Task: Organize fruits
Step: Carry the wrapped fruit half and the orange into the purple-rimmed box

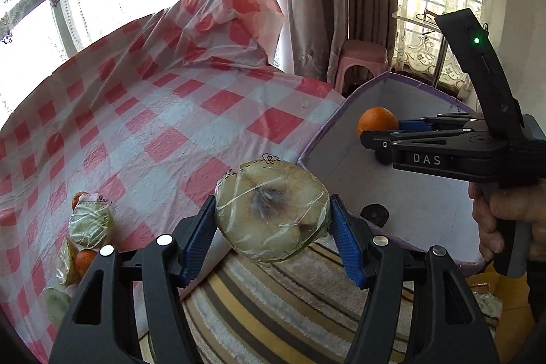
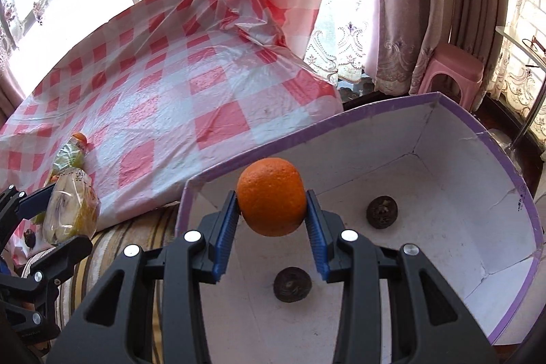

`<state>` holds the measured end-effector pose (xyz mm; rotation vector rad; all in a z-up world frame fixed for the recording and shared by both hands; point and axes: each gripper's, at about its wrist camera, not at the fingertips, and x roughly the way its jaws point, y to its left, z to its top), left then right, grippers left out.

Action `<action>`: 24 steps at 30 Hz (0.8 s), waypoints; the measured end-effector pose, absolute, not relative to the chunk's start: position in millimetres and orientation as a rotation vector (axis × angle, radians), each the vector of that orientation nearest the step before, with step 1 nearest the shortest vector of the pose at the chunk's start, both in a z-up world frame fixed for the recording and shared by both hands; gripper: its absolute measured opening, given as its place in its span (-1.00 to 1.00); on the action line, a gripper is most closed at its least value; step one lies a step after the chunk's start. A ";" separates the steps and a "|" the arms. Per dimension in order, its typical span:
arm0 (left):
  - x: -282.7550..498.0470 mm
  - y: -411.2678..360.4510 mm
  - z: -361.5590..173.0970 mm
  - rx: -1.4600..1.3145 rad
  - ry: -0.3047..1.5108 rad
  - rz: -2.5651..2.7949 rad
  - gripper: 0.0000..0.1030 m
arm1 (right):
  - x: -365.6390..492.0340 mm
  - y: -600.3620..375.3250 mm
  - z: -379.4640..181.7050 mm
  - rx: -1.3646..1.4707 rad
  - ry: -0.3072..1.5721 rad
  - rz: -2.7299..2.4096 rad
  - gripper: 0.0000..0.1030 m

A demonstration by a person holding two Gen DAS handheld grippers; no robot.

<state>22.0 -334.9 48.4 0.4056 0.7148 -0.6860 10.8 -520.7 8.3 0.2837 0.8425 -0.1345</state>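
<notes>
My left gripper (image 1: 273, 220) is shut on a pale round fruit wrapped in clear film (image 1: 269, 210), held above the striped rug near the box's near-left corner. The same wrapped fruit (image 2: 68, 210) shows at the left edge of the right wrist view. My right gripper (image 2: 273, 214) is shut on an orange (image 2: 271, 195) and hangs over the inside of a white box with a purple rim (image 2: 512, 179). In the left wrist view the orange (image 1: 377, 121) and right gripper (image 1: 385, 130) sit over that box (image 1: 341, 111). Two dark round fruits (image 2: 292, 284) (image 2: 381, 212) lie on the box floor.
A red-and-white checked plastic cloth (image 1: 163, 111) covers the surface to the left, with more wrapped fruit and small oranges (image 1: 89, 220) near its front edge. A pink stool (image 2: 450, 70) and curtains stand behind the box. A striped rug (image 1: 273, 295) lies below.
</notes>
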 end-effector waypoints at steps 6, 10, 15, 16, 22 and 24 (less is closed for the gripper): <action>19.8 -380.0 41.3 0.438 0.744 -0.787 0.21 | 14.0 -552.7 -4.5 0.289 0.890 -0.203 -0.24; 22.9 -407.2 27.9 0.439 0.803 -0.836 0.21 | 16.7 -569.4 -13.9 0.284 0.924 -0.239 -0.24; 26.2 -435.6 7.7 0.494 0.854 -0.863 0.21 | 25.9 -580.5 -29.1 0.286 0.994 -0.250 -0.24; 28.4 -440.3 3.4 0.503 0.870 -0.861 0.21 | 27.9 -582.6 -32.2 0.291 1.010 -0.247 -0.24; 41.6 -465.4 -20.8 0.583 0.948 -0.832 0.21 | 45.6 -591.9 -50.5 0.290 1.123 -0.251 -0.24; 43.4 -471.7 -26.8 0.616 0.963 -0.825 0.21 | 50.5 -594.0 -57.3 0.284 1.158 -0.250 -0.24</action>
